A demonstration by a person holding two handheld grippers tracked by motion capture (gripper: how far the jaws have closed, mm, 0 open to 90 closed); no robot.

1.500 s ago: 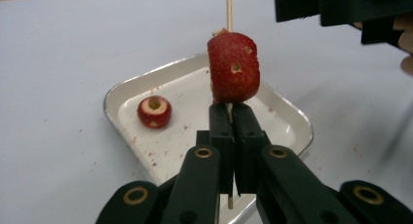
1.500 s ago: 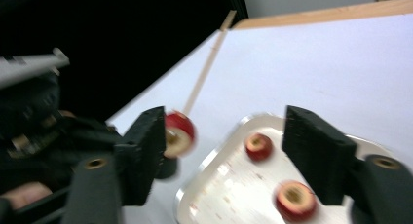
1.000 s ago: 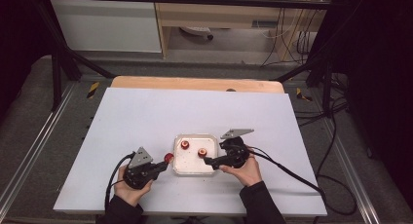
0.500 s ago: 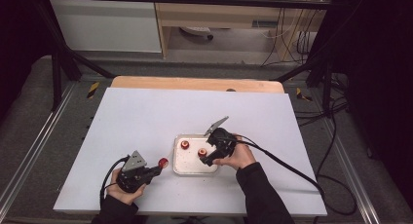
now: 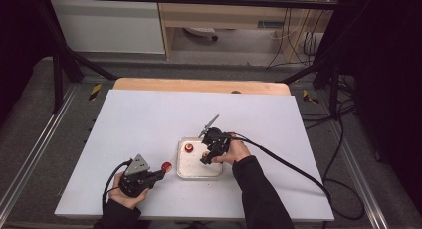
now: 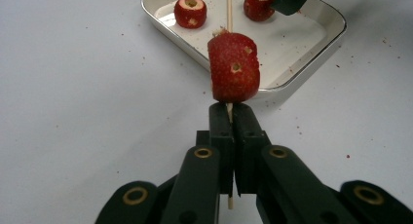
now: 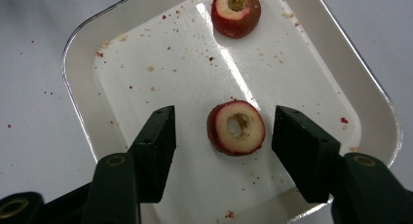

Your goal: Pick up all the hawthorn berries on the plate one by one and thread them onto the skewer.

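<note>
Right gripper view has the right gripper [image 7: 221, 136] closing its spread fingers [image 7: 156, 146] around a cored fruit piece [image 7: 236, 127] mid-tray [image 7: 370, 95], not yet touching; next, pinch it and thread it onto the skewer [image 6: 229, 12] pinched by the left gripper [image 6: 229, 124].

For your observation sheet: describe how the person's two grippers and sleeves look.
Both the left gripper and the right gripper are black, each with two flat square-tipped fingers on arms with brass-coloured pivot rings, a grey three-cornered plate on top and a trailing black cable. The sleeves are dark.

Skewered red fruit [image 6: 234, 66], two in tray [image 7: 78, 53]
</note>
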